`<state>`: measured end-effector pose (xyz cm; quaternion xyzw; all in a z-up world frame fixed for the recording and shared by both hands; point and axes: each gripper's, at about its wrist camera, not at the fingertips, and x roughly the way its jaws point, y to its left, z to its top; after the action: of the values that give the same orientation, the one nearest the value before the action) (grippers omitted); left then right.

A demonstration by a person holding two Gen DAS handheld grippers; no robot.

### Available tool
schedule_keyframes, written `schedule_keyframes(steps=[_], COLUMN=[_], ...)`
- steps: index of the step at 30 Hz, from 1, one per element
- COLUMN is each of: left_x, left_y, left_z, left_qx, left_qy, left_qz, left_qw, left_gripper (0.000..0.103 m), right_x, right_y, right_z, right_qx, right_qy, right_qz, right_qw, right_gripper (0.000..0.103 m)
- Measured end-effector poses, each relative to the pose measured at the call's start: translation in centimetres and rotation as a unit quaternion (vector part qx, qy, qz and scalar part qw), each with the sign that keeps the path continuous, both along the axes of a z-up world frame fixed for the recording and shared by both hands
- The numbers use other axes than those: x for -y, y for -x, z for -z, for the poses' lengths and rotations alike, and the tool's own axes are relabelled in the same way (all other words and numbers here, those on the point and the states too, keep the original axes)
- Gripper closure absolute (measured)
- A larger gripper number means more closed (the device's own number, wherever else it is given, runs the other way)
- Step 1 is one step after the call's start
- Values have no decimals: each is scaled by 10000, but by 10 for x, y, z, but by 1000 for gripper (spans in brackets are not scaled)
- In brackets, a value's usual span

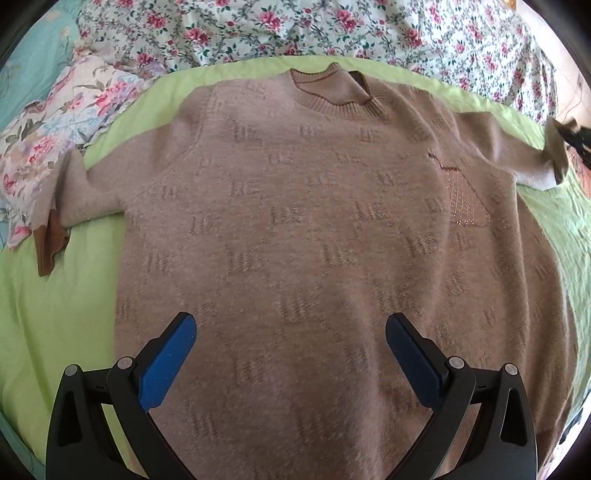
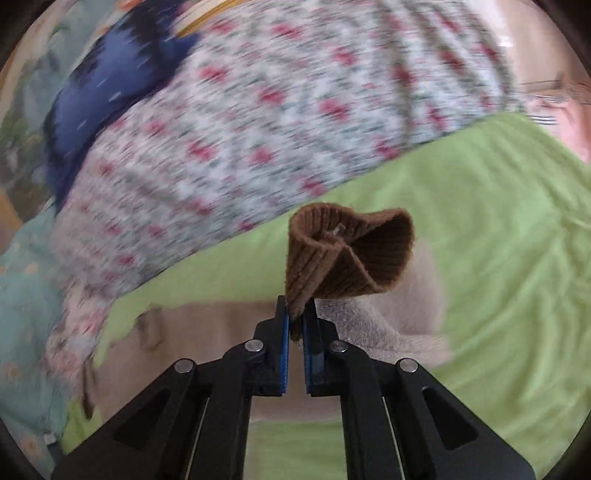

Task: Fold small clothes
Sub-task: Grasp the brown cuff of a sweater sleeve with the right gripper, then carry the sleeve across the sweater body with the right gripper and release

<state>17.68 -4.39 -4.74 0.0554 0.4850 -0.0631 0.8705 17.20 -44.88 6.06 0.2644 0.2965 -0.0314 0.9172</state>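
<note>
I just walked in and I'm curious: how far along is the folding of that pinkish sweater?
Barely begun. The sweater already lies spread flat, front up, on the green sheet. In hand: the right gripper is shut on the brown cuff of one sleeve, lifted off the bed. The left gripper hangs open above the hem. No fold is made yet; the other sleeve lies outstretched.

My left gripper [image 1: 290,332] hovers, fingers spread, over the sweater [image 1: 314,229] lying flat ahead on green sheet [image 1: 55,314] (floral bedding [image 1: 295,29] beyond).
</note>
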Motion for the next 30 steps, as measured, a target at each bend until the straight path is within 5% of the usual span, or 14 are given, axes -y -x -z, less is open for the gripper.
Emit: schedule_keyframes(steps=[7,17,22,24,26,30], left_x=[-23,-49,-57,-58,-57,-48], left_y=[6,-4,-20,-32,-45,-76], left_z=[-9,-9,0,3,6,10], left_qx=[116,174,72,2,-86,-157], left_qy=[260,682,940,1171,1383,1605], left_qz=[-171,-258,-260,-250,-236,-234], left_qw=[9994,9972,9952,9928,9901,9866], left_gripper=[0,0,0,0,0,0], right_x=[-167,-339,-372,-370,-362,-329], right_y=[-52,-86,-99,-102,-100,-84], right_z=[21,74,105,114,116,97], right_qx=[-177,-753,-1101,-1238,-1221,-891], right_qy=[-523,-854,-920,-1020,-1228,-1316], right_qz=[-1630,-2860,-3059,-3044,-3052,-2884], right_qw=[9851,9515,9412,9390,9364,9442], right_gripper=[96,96,91,81,56,52])
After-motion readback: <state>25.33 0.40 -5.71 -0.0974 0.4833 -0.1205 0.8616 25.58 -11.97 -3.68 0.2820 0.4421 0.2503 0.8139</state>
